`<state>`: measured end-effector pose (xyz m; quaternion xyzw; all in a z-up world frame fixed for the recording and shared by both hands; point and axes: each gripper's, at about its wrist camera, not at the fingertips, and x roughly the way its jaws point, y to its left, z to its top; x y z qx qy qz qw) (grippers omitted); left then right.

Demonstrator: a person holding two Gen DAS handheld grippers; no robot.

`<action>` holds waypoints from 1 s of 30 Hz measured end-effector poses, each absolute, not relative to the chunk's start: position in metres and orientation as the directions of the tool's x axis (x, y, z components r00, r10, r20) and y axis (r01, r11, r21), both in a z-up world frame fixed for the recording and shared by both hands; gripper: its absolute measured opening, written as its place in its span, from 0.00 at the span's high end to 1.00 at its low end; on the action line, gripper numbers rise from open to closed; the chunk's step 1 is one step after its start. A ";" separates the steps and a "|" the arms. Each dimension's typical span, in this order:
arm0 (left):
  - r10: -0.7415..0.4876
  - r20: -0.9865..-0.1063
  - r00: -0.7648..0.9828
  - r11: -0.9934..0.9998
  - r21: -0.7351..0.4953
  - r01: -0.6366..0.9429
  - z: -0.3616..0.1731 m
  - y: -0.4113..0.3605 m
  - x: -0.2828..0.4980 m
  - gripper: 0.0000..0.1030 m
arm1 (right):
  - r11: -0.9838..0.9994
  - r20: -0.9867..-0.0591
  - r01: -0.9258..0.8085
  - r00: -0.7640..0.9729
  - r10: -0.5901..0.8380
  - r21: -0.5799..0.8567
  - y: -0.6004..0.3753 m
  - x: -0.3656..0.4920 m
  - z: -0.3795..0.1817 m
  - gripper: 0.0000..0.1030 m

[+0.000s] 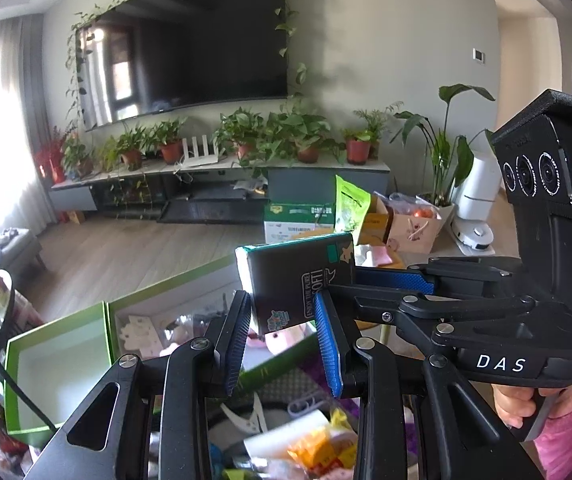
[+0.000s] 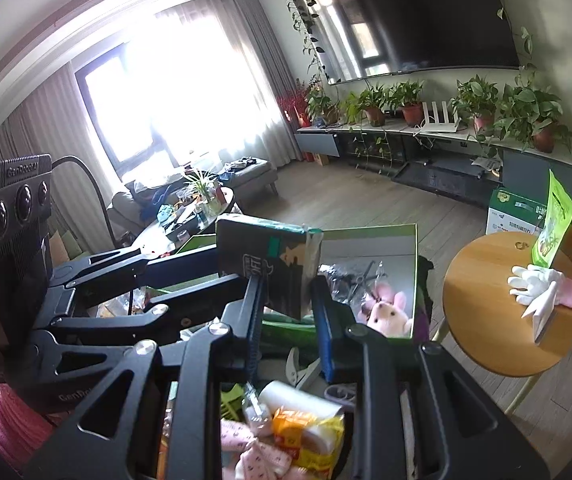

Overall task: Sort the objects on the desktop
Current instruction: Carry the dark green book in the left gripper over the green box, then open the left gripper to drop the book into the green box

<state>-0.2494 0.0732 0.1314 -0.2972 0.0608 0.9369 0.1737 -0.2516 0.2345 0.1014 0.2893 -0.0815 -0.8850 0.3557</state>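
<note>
Tissue pack held aloft between both grippers: left gripper fingers and right gripper fingers both clamp its lower end, long axis pointing away over green box.

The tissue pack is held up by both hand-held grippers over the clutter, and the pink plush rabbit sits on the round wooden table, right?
Not quite. The pink plush rabbit lies in the green box, not on the round wooden table; the right wrist view shows it. The rest holds.

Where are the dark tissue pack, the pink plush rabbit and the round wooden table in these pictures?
dark tissue pack [image 1: 301, 276], left wrist view, on its printed front face.
pink plush rabbit [image 2: 389, 312], right wrist view, on its face.
round wooden table [image 2: 485, 300], right wrist view, on a bare part of its top.
</note>
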 end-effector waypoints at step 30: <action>0.310 -0.682 -0.663 -0.933 -0.084 -0.350 0.048 0.054 -0.412 0.68 | -0.737 -0.548 0.498 -0.494 -0.675 0.458 0.212 -0.412 0.023 0.76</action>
